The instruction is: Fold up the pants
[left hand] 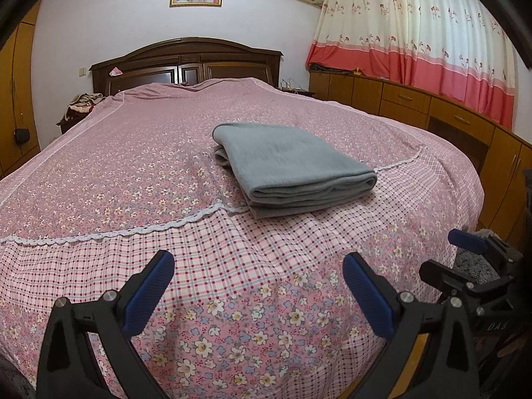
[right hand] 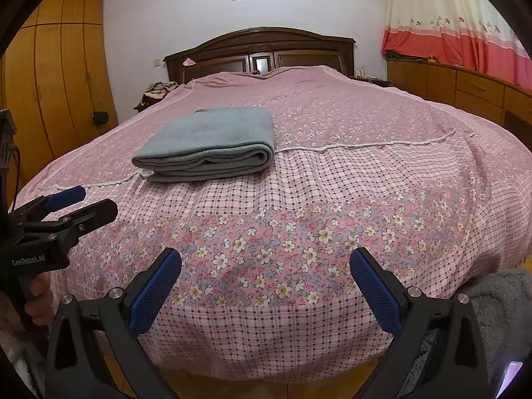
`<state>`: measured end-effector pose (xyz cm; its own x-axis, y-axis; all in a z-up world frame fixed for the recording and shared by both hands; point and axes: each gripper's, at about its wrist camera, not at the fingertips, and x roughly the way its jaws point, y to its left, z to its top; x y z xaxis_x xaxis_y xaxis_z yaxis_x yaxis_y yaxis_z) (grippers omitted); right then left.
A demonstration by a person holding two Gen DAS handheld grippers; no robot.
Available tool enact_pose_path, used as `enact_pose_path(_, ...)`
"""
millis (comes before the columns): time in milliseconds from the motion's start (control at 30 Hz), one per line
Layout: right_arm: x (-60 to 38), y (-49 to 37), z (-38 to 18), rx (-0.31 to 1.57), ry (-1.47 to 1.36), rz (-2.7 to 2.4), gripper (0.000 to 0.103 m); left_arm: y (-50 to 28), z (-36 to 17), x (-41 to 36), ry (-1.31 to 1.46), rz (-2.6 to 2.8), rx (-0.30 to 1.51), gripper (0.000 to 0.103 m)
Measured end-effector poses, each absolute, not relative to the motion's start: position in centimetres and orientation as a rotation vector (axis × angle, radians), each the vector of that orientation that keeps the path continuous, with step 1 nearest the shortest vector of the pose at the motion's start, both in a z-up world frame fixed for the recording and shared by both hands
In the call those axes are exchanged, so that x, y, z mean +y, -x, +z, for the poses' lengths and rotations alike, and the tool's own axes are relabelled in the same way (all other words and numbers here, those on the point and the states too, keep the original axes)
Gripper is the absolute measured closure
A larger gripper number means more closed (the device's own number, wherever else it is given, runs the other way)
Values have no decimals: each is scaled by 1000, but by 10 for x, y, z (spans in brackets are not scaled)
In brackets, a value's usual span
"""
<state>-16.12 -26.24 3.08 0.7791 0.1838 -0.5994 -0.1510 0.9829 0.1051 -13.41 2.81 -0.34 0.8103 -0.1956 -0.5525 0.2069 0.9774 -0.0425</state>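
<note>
Both hand-held grippers, left [left hand: 257, 274] and right [right hand: 266, 271], are spread wide at the lower part of their frames and pinch nothing. Gray pants [left hand: 292, 166] lie folded on the bed [left hand: 133, 153], near frame centre, apart from both grippers.

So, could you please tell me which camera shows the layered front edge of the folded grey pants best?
The right wrist view: the folded grey pants face it almost squarely, with the stacked layers clearly visible. The left wrist view shows them at an angle, mostly their top.
</note>
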Motion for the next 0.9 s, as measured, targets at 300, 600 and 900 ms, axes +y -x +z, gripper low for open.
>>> enact_pose_path(300, -261, 161, 29, 657, -50, 184, 0, 134, -4, 28, -21, -214, 589, 0)
enact_pose_path(600, -261, 160, 26, 667, -53, 184, 0, 134, -4, 28, -19, -211, 592, 0)
enact_pose_path(900, -261, 158, 25, 675, -56, 187, 0, 133, -2, 29, -11, -213, 594, 0)
